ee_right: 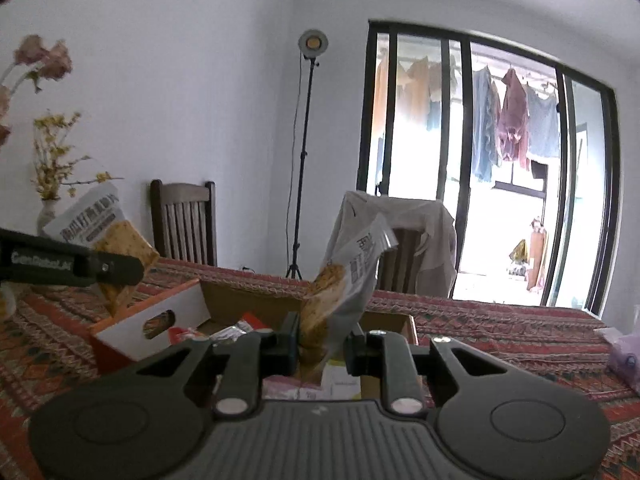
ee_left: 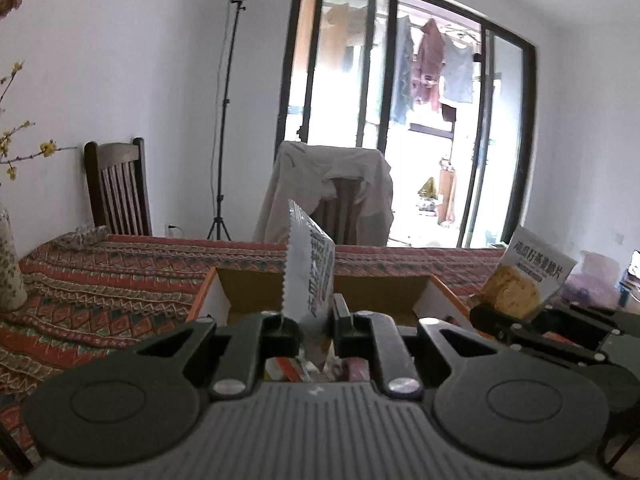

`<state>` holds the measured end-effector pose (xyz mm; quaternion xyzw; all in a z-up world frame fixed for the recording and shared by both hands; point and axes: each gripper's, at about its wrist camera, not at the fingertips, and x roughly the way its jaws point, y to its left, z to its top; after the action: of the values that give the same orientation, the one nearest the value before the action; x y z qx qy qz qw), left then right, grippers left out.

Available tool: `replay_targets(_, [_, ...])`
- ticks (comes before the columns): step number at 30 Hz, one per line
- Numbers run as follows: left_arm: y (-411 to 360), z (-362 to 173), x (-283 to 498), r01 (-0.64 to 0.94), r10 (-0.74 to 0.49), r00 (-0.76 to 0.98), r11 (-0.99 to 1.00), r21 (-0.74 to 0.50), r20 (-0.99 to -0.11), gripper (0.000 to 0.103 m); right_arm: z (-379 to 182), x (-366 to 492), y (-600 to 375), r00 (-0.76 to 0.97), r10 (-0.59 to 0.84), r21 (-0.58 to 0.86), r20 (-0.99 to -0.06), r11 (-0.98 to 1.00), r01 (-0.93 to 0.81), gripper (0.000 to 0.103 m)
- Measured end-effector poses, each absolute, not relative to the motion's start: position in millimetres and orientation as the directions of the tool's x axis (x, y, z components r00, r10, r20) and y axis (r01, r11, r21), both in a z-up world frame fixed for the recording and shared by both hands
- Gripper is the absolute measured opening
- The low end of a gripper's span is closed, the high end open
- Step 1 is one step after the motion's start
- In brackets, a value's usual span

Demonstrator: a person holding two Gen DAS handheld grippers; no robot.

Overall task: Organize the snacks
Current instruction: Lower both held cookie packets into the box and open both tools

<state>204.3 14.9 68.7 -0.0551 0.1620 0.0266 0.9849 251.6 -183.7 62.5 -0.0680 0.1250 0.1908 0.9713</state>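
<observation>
Left wrist view: a white cracker packet (ee_left: 310,268) stands pinched in the left tongs (ee_left: 316,330) above the open cardboard box (ee_left: 248,288). The right tongs (ee_right: 322,346) grip another packet (ee_right: 344,280), seemingly over the same box on the patterned tabletop (ee_right: 500,332).

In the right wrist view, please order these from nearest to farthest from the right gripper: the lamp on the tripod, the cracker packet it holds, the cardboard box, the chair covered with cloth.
1. cracker packet, clamped in the right gripper.
2. cardboard box, open on the table just beyond and below.
3. chair covered with cloth, behind the table.
4. lamp on the tripod, at the back wall.
</observation>
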Motion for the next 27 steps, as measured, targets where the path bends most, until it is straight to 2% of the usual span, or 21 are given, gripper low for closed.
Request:
replay_targets(7, [29,48,247,-0.145,0.106,0.937,0.985,-0.096,-0.332,0.015,41,298,-172,0.904,0.304,-0.071,-0.301,0.938,-0.339,0.021])
replay_targets(10, [38,32,256,-0.179,0.132,0.919,0.979,-0.097,-0.372,0.015,31,303,-172,0.902,0.282,-0.1,-0.328,0.939,-0.33,0.021])
replay_targets(18, [49,10,270,-0.193,0.142,0.887,0.978,-0.074,-0.439,0.015,12,301,-162,0.885,0.267,-0.143,-0.381,0.929,-0.342,0.021])
replay_targets(21, [51,7,271,-0.191,0.134,0.888,0.978,-0.088,-0.439,0.017,10,302,-164,0.881,0.265,-0.133,-0.391,0.931,-0.339,0.021])
replay_targets(22, [50,7,270,-0.192,0.137,0.891,0.978,-0.087,-0.432,0.02,10,303,-166,0.883,0.262,-0.127,-0.389,0.934,-0.333,0.022])
replay_targets(23, [49,6,270,-0.193,0.141,0.893,0.978,-0.081,-0.428,0.032,10,303,-167,0.884,0.257,-0.123,-0.39,0.937,-0.327,0.03])
replay_targets(24, [48,6,268,-0.202,0.154,0.895,0.977,-0.072,-0.42,0.054,10,305,-168,0.885,0.252,-0.121,-0.392,0.939,-0.322,0.039])
replay_targets(25, [47,6,267,-0.206,0.161,0.897,0.976,-0.068,-0.413,0.066,9,306,-170,0.887,0.244,-0.122,-0.392,0.942,-0.313,0.061])
replay_targets(26, [46,6,265,-0.219,0.176,0.9,0.974,-0.064,-0.397,0.088,9,305,-171,0.891,0.237,-0.124,-0.388,0.944,-0.305,0.083])
replay_targets(27, [45,7,262,-0.241,0.201,0.903,0.969,-0.061,-0.38,0.103,10,305,-171,0.894,0.235,-0.124,-0.381,0.946,-0.301,0.09])
